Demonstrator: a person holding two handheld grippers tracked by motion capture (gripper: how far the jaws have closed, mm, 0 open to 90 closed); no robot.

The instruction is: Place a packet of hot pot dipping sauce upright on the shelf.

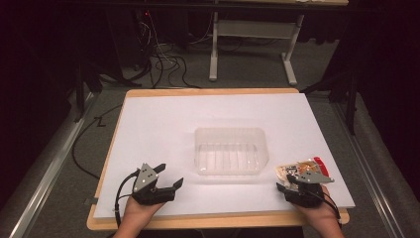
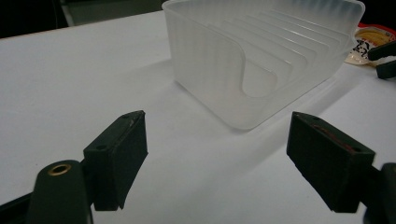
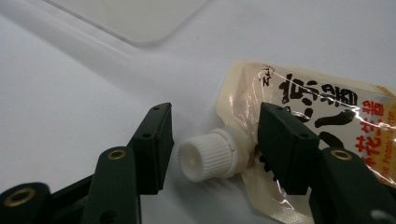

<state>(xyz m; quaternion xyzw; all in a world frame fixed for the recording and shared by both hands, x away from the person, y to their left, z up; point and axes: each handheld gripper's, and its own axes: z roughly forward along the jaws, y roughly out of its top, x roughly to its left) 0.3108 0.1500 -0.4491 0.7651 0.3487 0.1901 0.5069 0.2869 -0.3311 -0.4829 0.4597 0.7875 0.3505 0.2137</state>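
At the lower right of the high view our right tool stands partly open, its jaws either side of the white cap of the spouted pouch lying on the white surface, not yet clamped. Our left tool gapes wide, empty, near the clear container at centre.

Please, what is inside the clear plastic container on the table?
Nothing lies inside the clear plastic container: only its moulded ribs show. The spouted pouch lies outside, beside it, at the right gripper.
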